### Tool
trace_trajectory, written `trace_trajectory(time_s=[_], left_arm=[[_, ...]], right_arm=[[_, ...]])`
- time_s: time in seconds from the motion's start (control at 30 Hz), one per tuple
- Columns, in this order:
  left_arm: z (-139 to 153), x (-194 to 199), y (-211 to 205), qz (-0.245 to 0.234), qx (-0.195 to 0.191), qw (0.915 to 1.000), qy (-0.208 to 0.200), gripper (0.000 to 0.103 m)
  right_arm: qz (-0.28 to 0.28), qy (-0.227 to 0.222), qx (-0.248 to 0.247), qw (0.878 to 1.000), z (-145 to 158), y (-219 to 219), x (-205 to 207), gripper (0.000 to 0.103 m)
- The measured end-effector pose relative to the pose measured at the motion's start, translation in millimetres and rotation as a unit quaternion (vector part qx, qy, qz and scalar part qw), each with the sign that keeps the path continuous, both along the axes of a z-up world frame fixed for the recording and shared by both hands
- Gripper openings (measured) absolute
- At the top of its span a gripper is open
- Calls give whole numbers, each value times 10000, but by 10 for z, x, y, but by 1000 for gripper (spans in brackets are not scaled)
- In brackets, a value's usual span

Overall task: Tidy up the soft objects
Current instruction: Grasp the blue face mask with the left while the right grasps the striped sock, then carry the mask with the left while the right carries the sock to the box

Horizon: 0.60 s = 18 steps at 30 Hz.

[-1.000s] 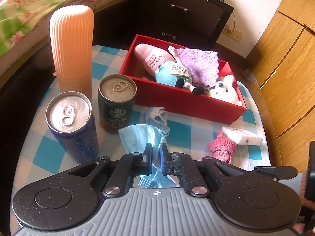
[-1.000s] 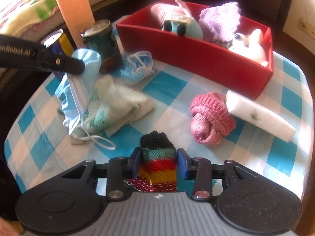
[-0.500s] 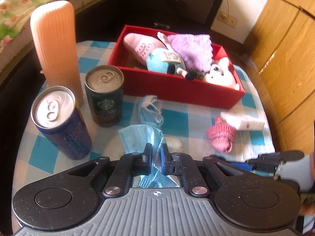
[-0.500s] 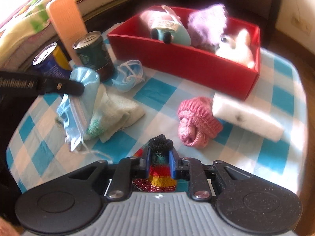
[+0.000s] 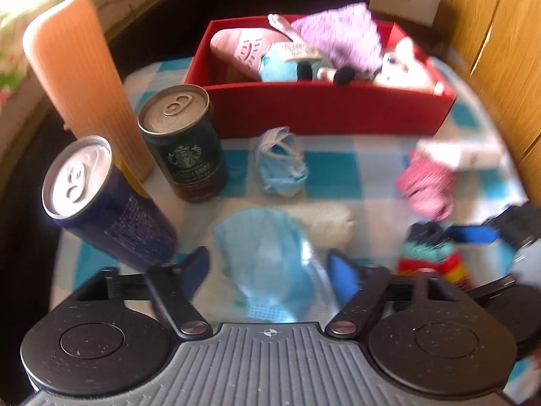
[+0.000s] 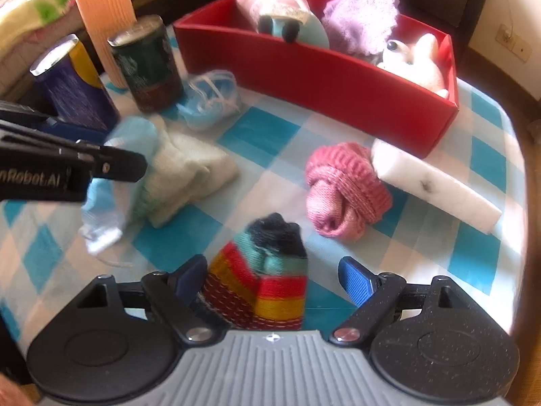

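Observation:
My left gripper (image 5: 268,270) is open, its jaws wide apart on either side of a light blue face mask (image 5: 267,257) that lies over a cream cloth (image 5: 329,225). My right gripper (image 6: 272,279) is open around a striped sock (image 6: 267,277), which stands loose between the jaws. A red box (image 5: 324,108) at the back holds a pink plush, a blue plush, a purple cloth (image 5: 341,35) and a white plush. A crumpled mask (image 5: 280,162) and a pink knit sock (image 6: 345,189) lie on the checked tablecloth.
A Starbucks can (image 5: 184,142), a blue can (image 5: 98,199) and a tall ribbed orange cylinder (image 5: 84,81) stand at the left. A white block (image 6: 436,182) lies beside the pink sock. Wooden cabinets stand at the right, a bed at the left.
Both grippers have opened: the left let go of the blue mask, the right let go of the striped sock. Both views are blurred by motion.

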<state>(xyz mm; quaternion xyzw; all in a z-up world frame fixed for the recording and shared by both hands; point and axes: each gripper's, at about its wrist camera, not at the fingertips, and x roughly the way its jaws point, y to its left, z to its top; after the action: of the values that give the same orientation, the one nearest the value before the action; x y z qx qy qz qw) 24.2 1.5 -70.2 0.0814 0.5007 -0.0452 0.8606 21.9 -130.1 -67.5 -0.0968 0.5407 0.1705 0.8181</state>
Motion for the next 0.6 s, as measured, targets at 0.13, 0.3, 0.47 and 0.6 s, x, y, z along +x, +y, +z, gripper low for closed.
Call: trace_trajectory(time_s=[0.13,0.3,0.47,0.6], left_arm=[[-161,88,44,152,-288,9989,338,51],[78,39,138,196,-765,9968,156,30],[365,-46,195,133,-1259,9919,-77,30],[420,-26,139,140,-1180,9927,-185,30]], right_arm=[[12,-26,117,9999,42,-21,-1,32],[-115,142,501,9986,117,-142,50,10],[-166,-10,837,9964,342,-226,39,7],[-248,-217,1013,9943,529,-279,65,7]])
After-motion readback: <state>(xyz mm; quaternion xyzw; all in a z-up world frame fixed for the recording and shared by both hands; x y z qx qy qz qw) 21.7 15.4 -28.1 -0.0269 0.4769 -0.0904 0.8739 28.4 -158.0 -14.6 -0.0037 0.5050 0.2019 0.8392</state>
